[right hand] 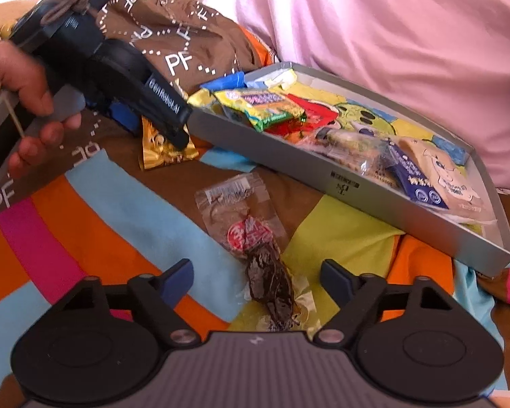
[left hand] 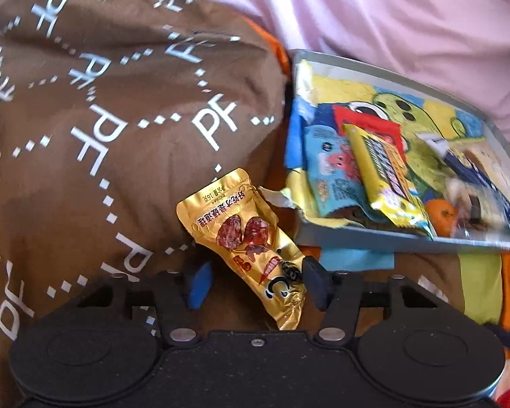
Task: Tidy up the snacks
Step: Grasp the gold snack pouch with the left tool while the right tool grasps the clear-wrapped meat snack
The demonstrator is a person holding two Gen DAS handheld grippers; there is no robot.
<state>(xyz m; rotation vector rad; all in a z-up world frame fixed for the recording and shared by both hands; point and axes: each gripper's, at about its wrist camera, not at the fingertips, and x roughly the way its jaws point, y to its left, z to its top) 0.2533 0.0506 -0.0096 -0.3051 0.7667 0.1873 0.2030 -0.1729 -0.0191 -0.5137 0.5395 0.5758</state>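
Note:
A gold snack packet (left hand: 244, 234) with red meat pictures lies on the brown bedding, just left of the tray. My left gripper (left hand: 259, 284) is open, and the packet's lower end sits between its fingers, close to the right one. The right wrist view shows the same gripper (right hand: 154, 132) low over the gold packet (right hand: 166, 153). A clear packet (right hand: 251, 234) with a red label and dark dried contents lies on the striped sheet. My right gripper (right hand: 256, 280) is open around its near end. The grey tray (right hand: 289, 163) holds several snack packets.
A brown quilt heap (left hand: 102, 119) printed with "PF" rises left of the tray (left hand: 357, 238). Pink fabric (right hand: 391, 34) lies behind the tray. A hand (right hand: 27, 102) holds the left gripper's handle. The colourful striped sheet (right hand: 85, 221) spreads in front.

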